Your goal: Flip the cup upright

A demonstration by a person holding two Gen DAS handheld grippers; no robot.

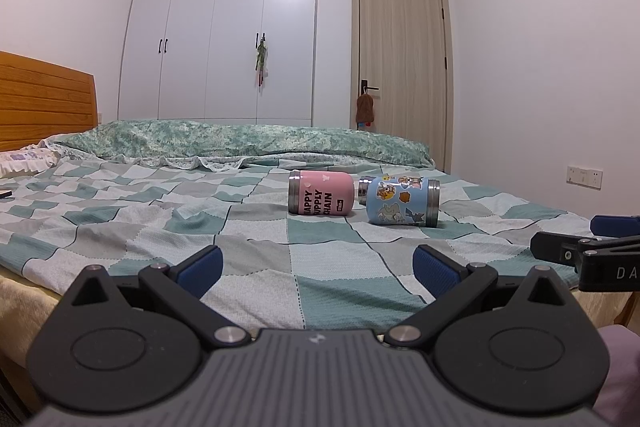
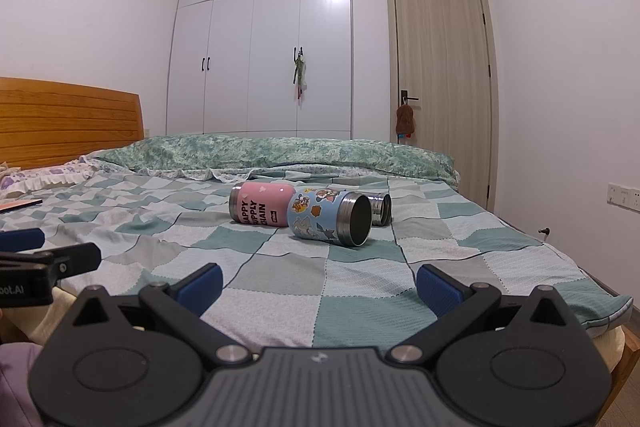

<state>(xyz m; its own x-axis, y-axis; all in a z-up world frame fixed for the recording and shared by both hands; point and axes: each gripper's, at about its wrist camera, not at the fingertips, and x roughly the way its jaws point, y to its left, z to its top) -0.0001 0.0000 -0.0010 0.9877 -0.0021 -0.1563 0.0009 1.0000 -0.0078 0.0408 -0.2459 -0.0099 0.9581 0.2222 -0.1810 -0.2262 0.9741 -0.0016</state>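
A pink cup with black lettering lies on its side on the checked bedspread. Touching it, a blue cartoon-sticker cup also lies on its side, its open steel mouth facing right. A third steel cup lies behind them, mostly hidden. My left gripper is open and empty, low over the near edge of the bed, well short of the cups. My right gripper is open and empty, beside it; it also shows in the left wrist view.
The bed carries a folded green quilt along its far side and a wooden headboard at left. A small flat object lies at far left. White wardrobe and door stand behind.
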